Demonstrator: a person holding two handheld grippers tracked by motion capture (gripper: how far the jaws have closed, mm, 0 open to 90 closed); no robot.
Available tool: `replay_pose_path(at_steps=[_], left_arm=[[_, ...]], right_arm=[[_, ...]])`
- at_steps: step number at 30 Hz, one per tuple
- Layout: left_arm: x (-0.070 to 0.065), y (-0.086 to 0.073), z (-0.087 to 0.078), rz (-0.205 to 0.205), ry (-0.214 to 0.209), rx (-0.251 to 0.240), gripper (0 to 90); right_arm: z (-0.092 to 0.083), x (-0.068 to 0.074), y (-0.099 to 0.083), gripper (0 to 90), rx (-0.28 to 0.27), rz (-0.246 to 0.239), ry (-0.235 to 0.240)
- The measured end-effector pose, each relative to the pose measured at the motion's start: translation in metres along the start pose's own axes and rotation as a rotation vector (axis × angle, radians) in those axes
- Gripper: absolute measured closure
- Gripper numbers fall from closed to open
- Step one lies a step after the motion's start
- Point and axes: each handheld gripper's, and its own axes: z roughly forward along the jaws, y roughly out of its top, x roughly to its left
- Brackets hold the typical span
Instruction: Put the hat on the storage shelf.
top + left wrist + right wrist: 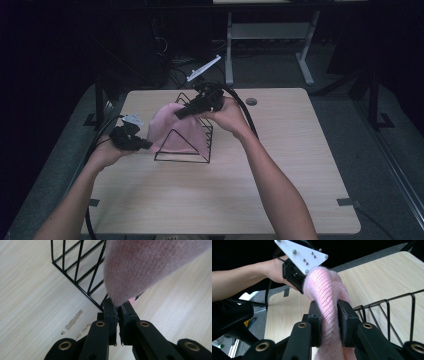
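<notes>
The left gripper (146,145) has its jaws pressed together on the near-left edge of a pink knitted cloth (172,127); in the left gripper view the pads pinch a thin fold of the knit (140,267) right at their tips. The right gripper (181,114) pinches a thicker bunched roll of the same cloth (328,302) between its pads, higher up and farther back.

The cloth is draped over a black wire rack (192,150) standing a little left of the middle of the wooden table (280,165). Its long axis runs from the left gripper, near and low on the left, up to the right gripper at the far right, so it slopes upward away from the person. The rack's triangular front frame sits over the cloth's near face, and its wire bars extend to the right of the cloth.

Bare tabletop lies wide to the right of the rack and across the near half. The table's left edge is close beside the left hand (107,152). A small round hole (251,101) sits near the far edge. No readable writing shows.
</notes>
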Motion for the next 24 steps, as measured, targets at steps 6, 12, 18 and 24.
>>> replay_pose_path(at_steps=[6,12,18,24], left_arm=[[0.001,-0.004,0.009,0.007,0.015,0.040,85.9],[-0.001,-0.006,0.019,0.028,0.025,0.077,85.9],[0.004,-0.009,0.028,0.003,0.014,0.100,85.8],[0.006,-0.010,0.034,0.012,0.024,0.131,85.9]], right_arm=[[0.007,-0.003,-0.008,68.6,0.023,0.013,0.010],[0.011,-0.005,-0.016,70.1,0.039,0.014,0.013],[0.015,-0.005,-0.020,68.6,0.053,0.032,0.033],[0.012,-0.008,-0.026,70.9,0.032,0.045,0.047]])
